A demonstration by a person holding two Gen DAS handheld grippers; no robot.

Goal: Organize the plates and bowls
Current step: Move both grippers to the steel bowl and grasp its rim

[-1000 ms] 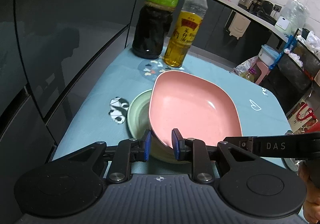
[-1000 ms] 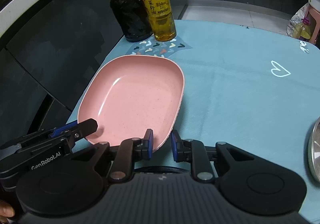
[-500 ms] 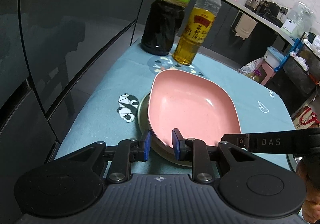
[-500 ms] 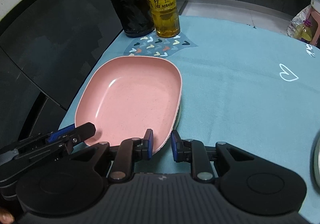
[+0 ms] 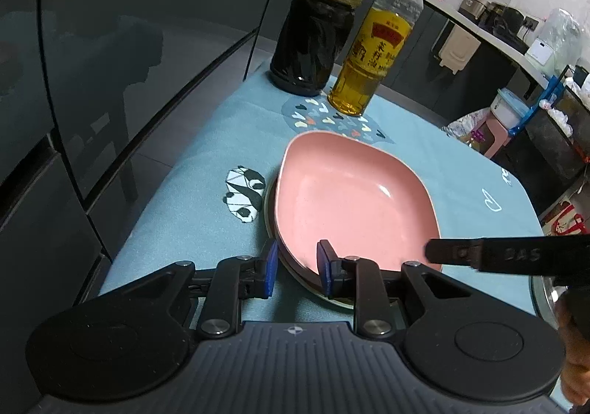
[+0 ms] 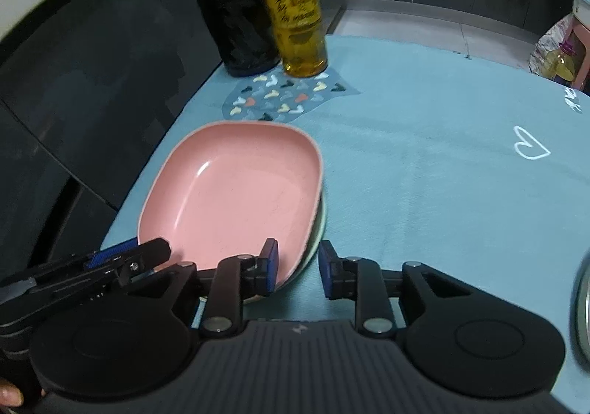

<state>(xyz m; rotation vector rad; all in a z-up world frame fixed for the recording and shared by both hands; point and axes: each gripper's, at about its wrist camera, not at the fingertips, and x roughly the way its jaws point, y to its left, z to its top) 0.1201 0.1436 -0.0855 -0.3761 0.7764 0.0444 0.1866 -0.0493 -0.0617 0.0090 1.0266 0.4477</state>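
**Q:** Two grippers appear; where does each stand, and how are its fingers set?

**A:** Left gripper [image 5: 294, 264]: fingers spread, with the near left rim of the pink rounded-square plastic plate [image 5: 350, 200] lying in the gap between the blue pads; neither pad presses on it. Right gripper [image 6: 296, 268]: fingers likewise released, the left pad in front of the plate's near right rim, the right pad over bare cloth. In the left wrist view one black finger of the right gripper reaches in from the right beside the plate's near edge.

**Q:** Where is the plate?

**A:** Pink plate [image 6: 236, 196]: level, seated on a pale green round dish [image 5: 268, 209] of which only a thin rim shows at the left and near sides. The stack rests on the light blue tablecloth [image 6: 424, 192], close to the table's left edge.

**Q:** What else stands on the cloth?

**A:** Dark sauce bottle with a green label [image 5: 317, 19] and amber oil bottle with a yellow label [image 5: 372, 56]: both upright, touching or nearly so, at the far left corner, well apart from the plates. Printed panda patch [image 5: 243, 198]: just left of the green dish. Metal rim [image 6: 582, 307]: partly in view at the right edge; its kind cannot be told.
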